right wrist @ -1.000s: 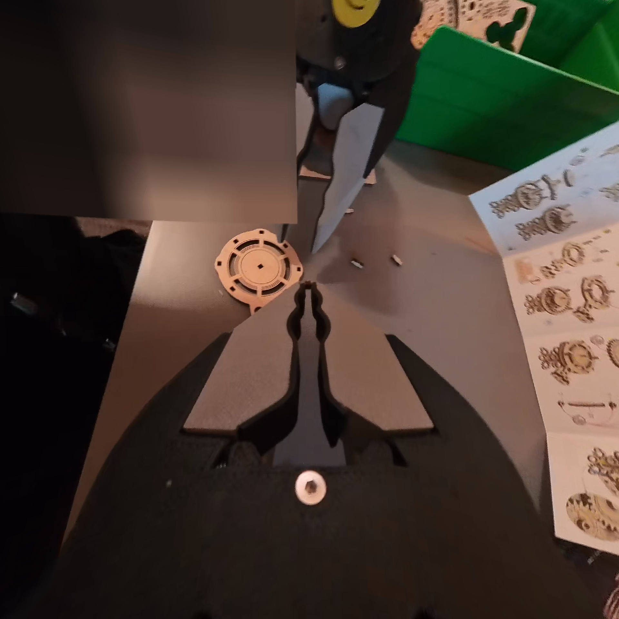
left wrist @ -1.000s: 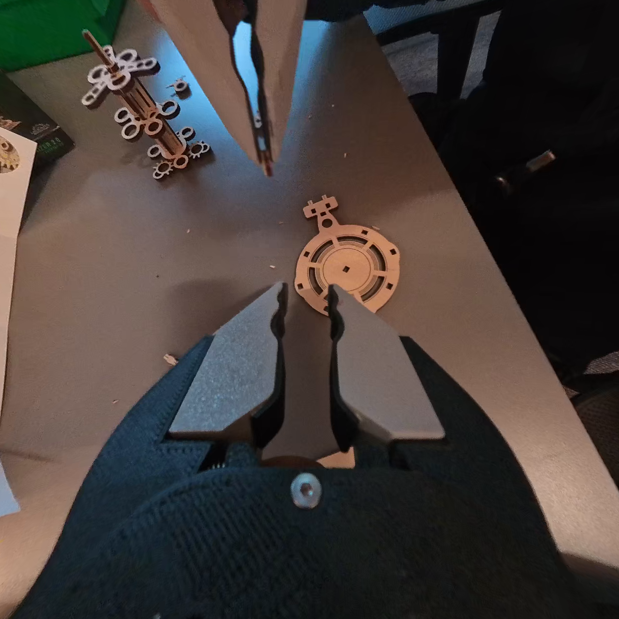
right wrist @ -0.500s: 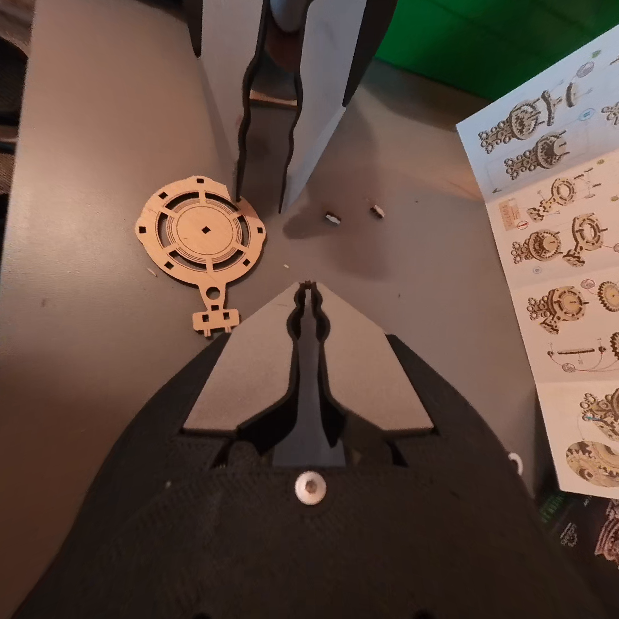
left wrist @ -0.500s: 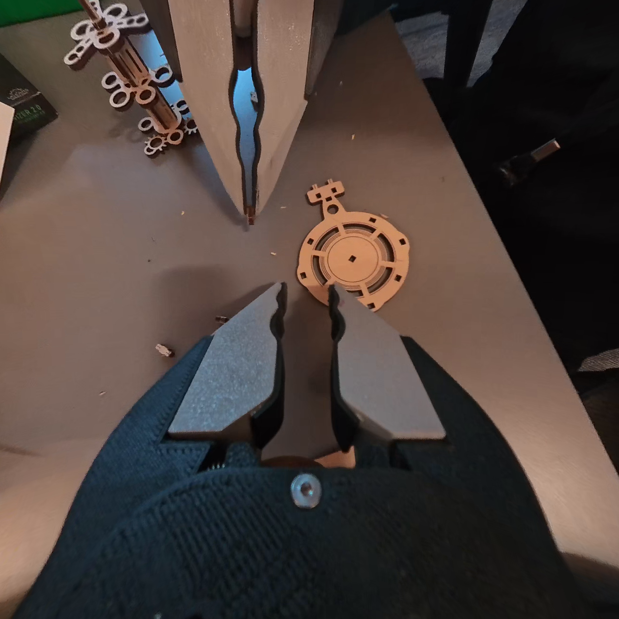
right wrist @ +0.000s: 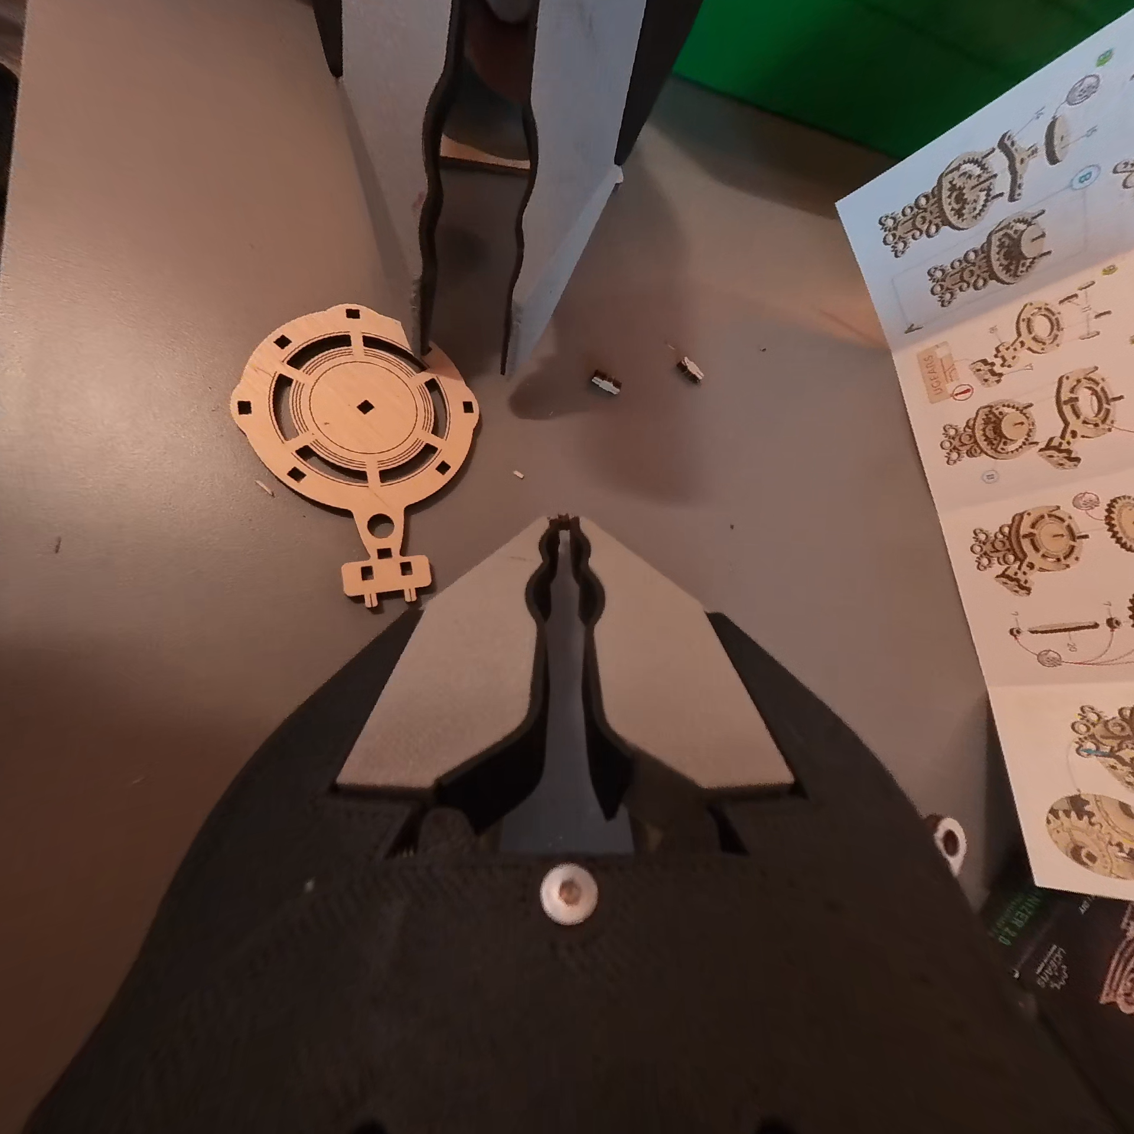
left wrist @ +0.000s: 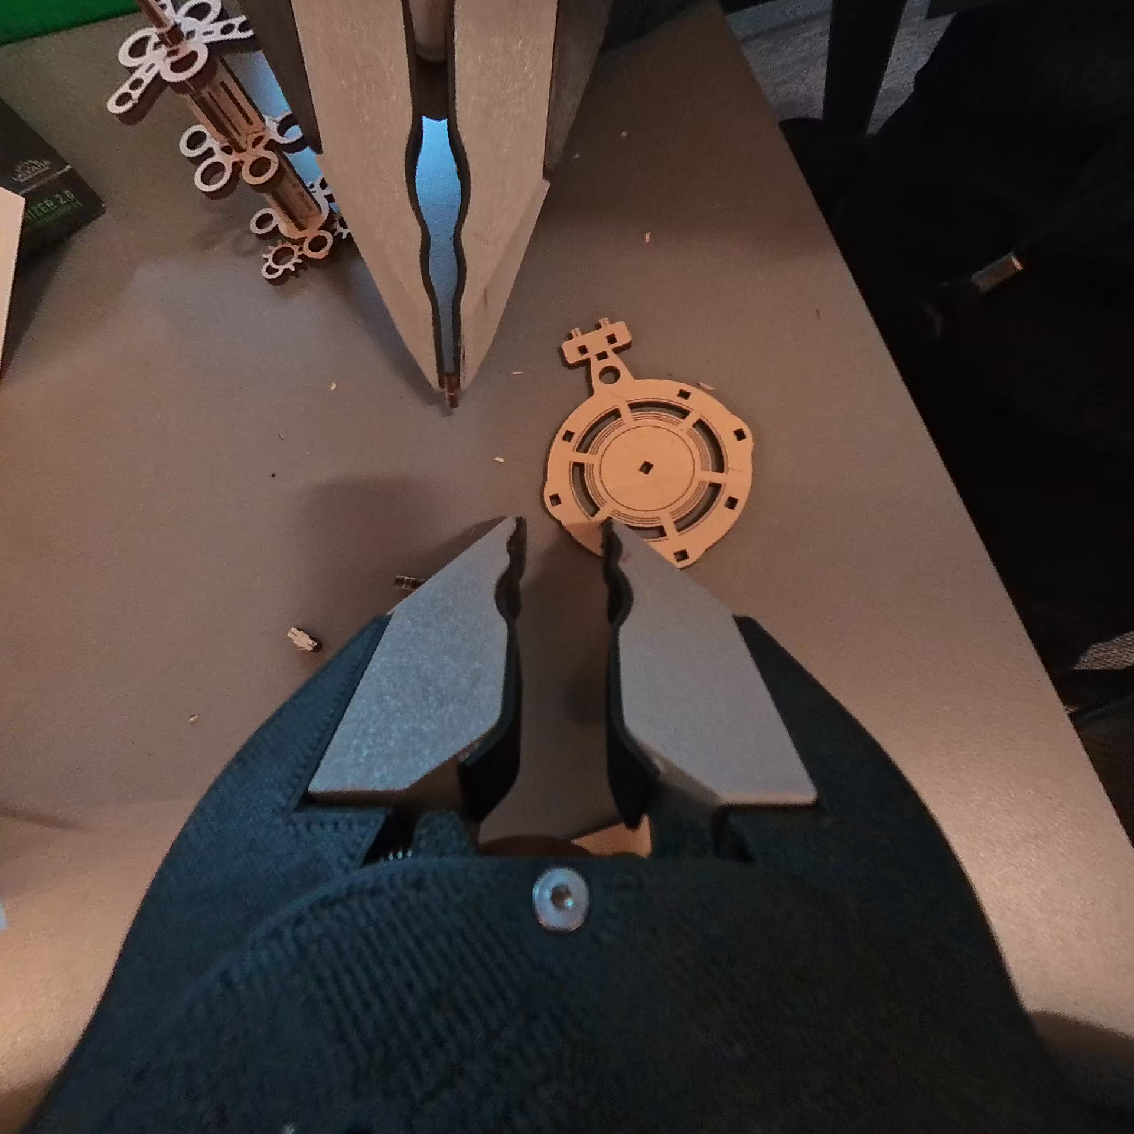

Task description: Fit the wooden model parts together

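Note:
A flat round wooden disc (left wrist: 647, 469) with a slotted tab lies on the grey table (left wrist: 184, 491); it also shows in the right wrist view (right wrist: 362, 405). My left gripper (left wrist: 563, 531) is open and empty, and its right fingertip rests at the disc's near edge; the right wrist view shows it from the front (right wrist: 466, 356). My right gripper (right wrist: 563, 521) is shut on a small wooden peg (left wrist: 452, 396) that sticks out of its tips. It hangs just above the table, left of the disc's tab (left wrist: 451, 383). Two loose pegs (right wrist: 606, 381) lie beside the left gripper.
A partly built wooden model (left wrist: 239, 159) of rings and gears lies at the far left. An instruction sheet (right wrist: 1012, 429) covers the table's side, with a dark box (right wrist: 1043, 939) under it and a green box (right wrist: 859, 73) beyond. The table edge (left wrist: 859, 368) runs just past the disc. Spacing between my two grippers at the tips: around 6 centimetres.
Over the second, the right gripper came closer to the left gripper and lower over the table, still shut on the peg. The left gripper stayed open at the disc's edge.

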### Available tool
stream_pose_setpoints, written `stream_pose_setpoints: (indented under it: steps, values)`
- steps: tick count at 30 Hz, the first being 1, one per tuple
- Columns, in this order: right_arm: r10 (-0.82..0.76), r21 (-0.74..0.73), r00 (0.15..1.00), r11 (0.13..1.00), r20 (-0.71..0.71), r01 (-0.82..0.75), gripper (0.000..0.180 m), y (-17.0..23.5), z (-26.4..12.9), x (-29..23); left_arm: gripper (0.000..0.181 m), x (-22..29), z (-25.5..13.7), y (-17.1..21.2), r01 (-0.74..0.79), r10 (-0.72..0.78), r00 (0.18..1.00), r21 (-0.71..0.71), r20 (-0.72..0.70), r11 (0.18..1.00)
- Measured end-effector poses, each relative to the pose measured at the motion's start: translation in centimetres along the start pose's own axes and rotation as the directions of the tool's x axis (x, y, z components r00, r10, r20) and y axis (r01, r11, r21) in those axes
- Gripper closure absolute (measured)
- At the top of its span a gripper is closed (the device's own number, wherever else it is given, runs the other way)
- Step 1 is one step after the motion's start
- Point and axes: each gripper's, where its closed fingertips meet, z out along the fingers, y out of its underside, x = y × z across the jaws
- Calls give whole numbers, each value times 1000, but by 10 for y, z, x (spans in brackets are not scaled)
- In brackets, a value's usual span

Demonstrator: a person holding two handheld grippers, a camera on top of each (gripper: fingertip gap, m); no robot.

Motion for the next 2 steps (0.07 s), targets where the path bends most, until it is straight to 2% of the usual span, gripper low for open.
stream_pose_setpoints:
  steps: [2]
  values:
    - [4,6,1000,1000,12,-4,180,-1,0,-2,159,0,0,0,-2,2,1000,-3,0,1000]
